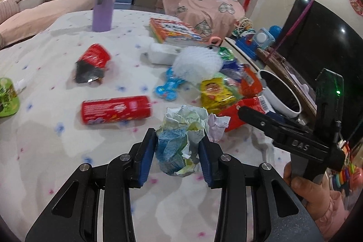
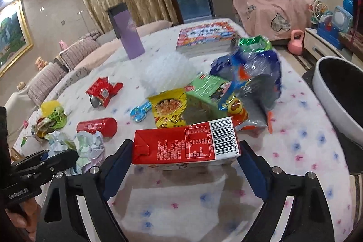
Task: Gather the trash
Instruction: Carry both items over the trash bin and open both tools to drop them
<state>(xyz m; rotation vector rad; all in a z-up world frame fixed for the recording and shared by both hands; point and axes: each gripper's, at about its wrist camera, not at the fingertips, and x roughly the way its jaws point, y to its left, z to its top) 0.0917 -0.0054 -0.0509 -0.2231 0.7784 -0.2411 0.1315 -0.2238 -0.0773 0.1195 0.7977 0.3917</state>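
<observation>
In the left wrist view my left gripper (image 1: 178,135) is shut on a crumpled ball of blue, white and green paper (image 1: 179,144), held just above the white tablecloth (image 1: 56,162). A second crumpled paper (image 1: 216,124) lies beside it. In the right wrist view my right gripper (image 2: 186,143) is open and straddles a red drink carton (image 2: 185,144) lying on its side. The left pad is at the carton's end, and a narrow gap shows at the right pad. A white bin (image 2: 329,115) with a dark inside stands past the table's right edge.
More litter lies on the table: a red can (image 2: 96,126), a red wrapper (image 2: 103,91), a yellow snack bag (image 2: 169,109), a green box (image 2: 204,87) and a blue bag (image 2: 251,74). Further back are a purple tumbler (image 2: 128,33) and a book (image 2: 206,34).
</observation>
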